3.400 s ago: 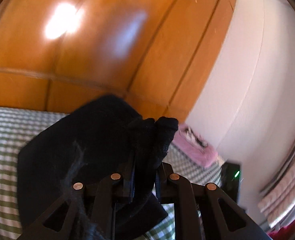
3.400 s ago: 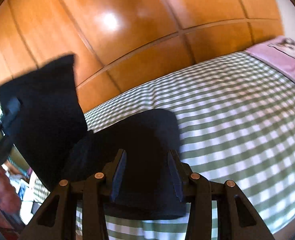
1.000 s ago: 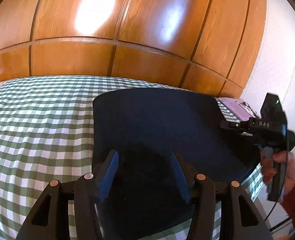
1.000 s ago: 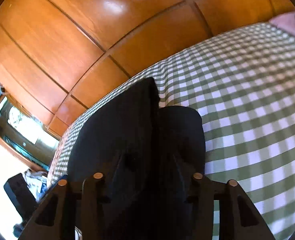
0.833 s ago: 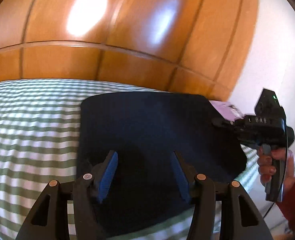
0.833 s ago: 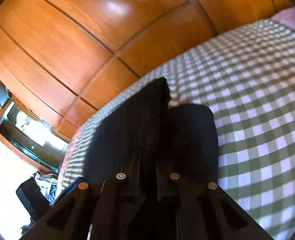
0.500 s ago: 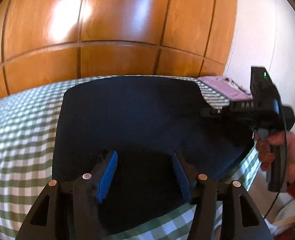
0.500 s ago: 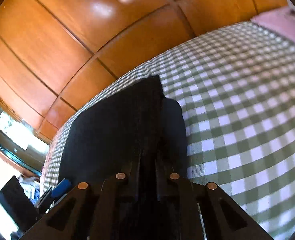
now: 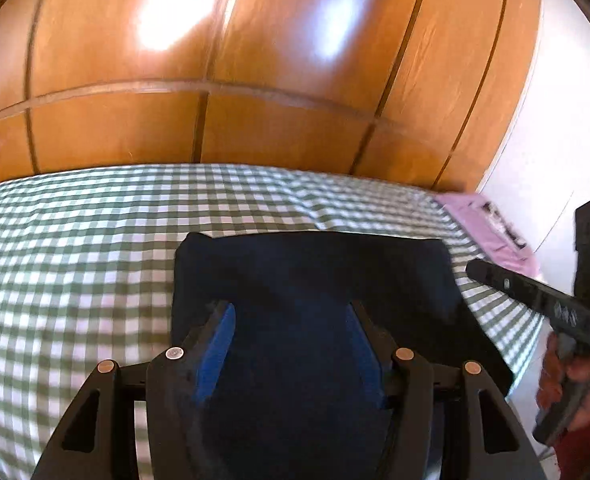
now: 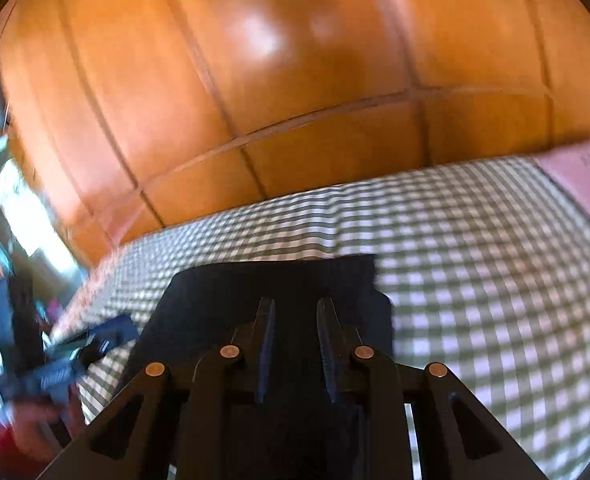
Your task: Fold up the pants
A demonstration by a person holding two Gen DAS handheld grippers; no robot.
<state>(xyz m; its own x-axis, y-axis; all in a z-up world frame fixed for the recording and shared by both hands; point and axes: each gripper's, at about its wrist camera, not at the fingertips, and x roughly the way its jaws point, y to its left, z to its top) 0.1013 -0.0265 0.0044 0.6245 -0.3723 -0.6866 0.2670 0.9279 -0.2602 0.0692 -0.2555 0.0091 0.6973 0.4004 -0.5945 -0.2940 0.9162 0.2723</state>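
The dark navy pants (image 9: 315, 272) lie folded into a flat rectangle on the green-and-white checked bed (image 9: 75, 240). My left gripper (image 9: 291, 320) hangs over their near part, open, its blue pads well apart and nothing pinched. Off the pants' right edge, a hand (image 9: 567, 376) carries my right gripper (image 9: 479, 272). In the right wrist view the right gripper (image 10: 295, 320) is above the pants (image 10: 255, 284) with its jaws opening. A narrow gap shows and no fold stands in it. The left gripper (image 10: 111, 336) is a blur at lower left.
A glossy wooden panel wall (image 9: 255, 80) runs behind the bed. A pink pillow (image 9: 491, 224) lies at the bed's far right corner by a white wall. The checked sheet (image 10: 475, 280) spreads wide to the right of the pants. Blurred clutter shows at far left in the right wrist view.
The right gripper had a raised fold of the pants pinched; now its fingers stand apart and the cloth lies flat. Both grippers have drawn back and upward from the pants.
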